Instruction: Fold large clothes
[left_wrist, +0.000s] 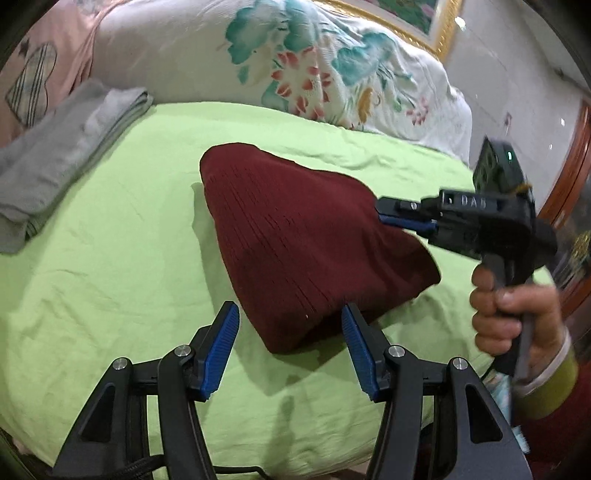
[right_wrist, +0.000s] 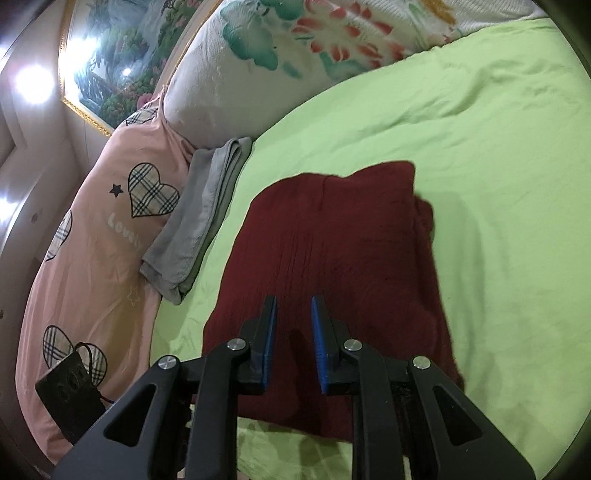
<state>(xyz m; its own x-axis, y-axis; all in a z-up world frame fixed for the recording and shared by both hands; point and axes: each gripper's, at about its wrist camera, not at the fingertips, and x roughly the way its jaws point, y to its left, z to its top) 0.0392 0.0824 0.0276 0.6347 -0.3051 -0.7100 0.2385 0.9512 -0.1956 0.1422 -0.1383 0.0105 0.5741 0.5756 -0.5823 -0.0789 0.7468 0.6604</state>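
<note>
Left gripper (left_wrist: 290, 314) spread, empty, above the folded maroon garment (left_wrist: 303, 236); right gripper (right_wrist: 293, 306) narrowly parted, seemingly holding nothing.

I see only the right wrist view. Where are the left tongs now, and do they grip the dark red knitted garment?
Observer: The left tongs are open. The near corner of the folded dark red knitted garment shows between them, but the pads do not press it.
Operator: How do my right tongs look from the side?
Observer: The right tongs have their tips at the garment's right edge. I cannot tell whether they touch it.
Operator: What is beyond that side of the bed?
Observer: A reddish wooden frame stands past the light green bedsheet.
</note>
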